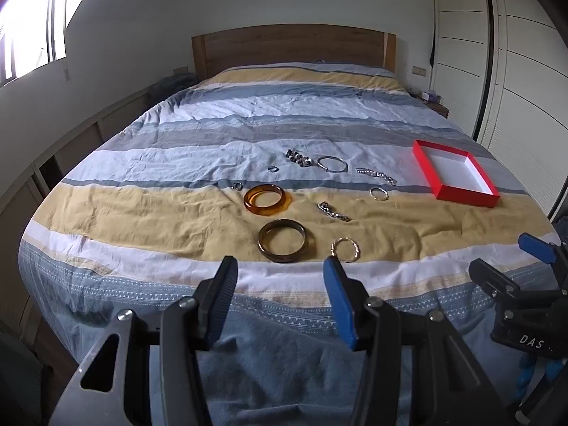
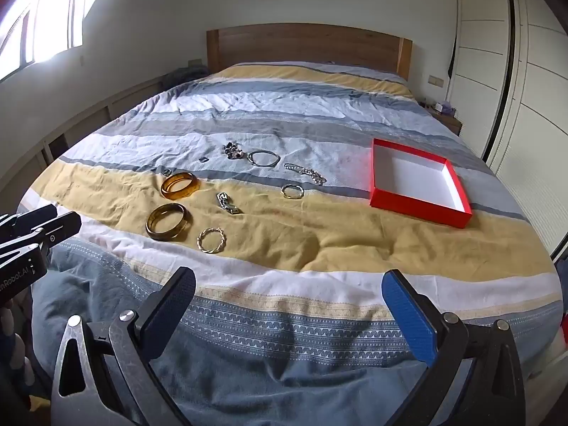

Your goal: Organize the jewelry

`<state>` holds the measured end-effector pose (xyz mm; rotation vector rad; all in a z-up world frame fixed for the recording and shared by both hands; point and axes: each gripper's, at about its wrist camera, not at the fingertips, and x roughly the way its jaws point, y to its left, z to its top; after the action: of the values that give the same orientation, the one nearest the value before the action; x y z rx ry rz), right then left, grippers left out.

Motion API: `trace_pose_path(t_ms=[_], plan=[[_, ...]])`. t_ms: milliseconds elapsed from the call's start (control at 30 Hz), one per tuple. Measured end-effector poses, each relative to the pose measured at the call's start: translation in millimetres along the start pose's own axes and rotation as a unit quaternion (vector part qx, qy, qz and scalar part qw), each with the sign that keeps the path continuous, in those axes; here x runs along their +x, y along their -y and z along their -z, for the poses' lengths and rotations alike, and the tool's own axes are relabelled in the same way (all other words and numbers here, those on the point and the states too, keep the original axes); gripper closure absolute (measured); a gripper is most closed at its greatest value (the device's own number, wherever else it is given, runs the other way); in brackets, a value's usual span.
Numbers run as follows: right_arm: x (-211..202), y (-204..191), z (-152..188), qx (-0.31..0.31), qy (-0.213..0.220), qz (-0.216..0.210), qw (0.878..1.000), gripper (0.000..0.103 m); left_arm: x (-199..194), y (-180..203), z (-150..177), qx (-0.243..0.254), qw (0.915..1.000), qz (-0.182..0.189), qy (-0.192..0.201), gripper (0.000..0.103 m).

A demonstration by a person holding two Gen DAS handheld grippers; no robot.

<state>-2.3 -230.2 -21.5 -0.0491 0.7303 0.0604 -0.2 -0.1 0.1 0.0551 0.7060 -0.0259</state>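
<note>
Jewelry lies spread on the bed [image 1: 142, 220], mid-cover, on the yellow and blue stripes; nothing packed yet. Pieces sit apart from each other, prob so each can be picked singly. Dark bangle [image 1: 282, 240] nearest, at 12 o'clock just beyond left tongs [image 1: 280, 273]; amber bangle [image 1: 267, 200] behind it. Twisted gold hoop [image 1: 345, 249] at 1 o'clock of left tongs, beside the dark bangle. Chain link piece [image 1: 333, 212], small ring hoop [image 1: 378, 193], silver bangle [image 1: 332, 164], bead chain [image 1: 376, 175], bead cluster [image 1: 299, 158] and two small rings further back.

Red box [image 2: 419, 206] w/ white inside, empty, lid off, at 1 o'clock from right tongs [image 2: 289, 294]; clearly the drop spot, set on the right hand's side, well apart from the pieces.

Both tongs gaping, nothing between jaws, right wider than left. Both hang over the foot of the bed, tilted down, touching nothing. Judged: start pose, first pick likely the near bangle or hoop.
</note>
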Motion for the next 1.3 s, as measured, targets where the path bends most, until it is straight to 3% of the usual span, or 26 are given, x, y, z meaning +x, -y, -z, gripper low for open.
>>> trace_pose_path(t_ms=[333,1300], plan=[[1,-1,2,-0.008,-0.008,0.004,1.0,0.0,-2,18,-4,0.01,0.9999,0.001,-0.006,0.055],[28,-3,9,0.006,-0.041,0.002,0.999,0.0,34,8,11,0.007,0.9986,0.005,-0.052,0.055]])
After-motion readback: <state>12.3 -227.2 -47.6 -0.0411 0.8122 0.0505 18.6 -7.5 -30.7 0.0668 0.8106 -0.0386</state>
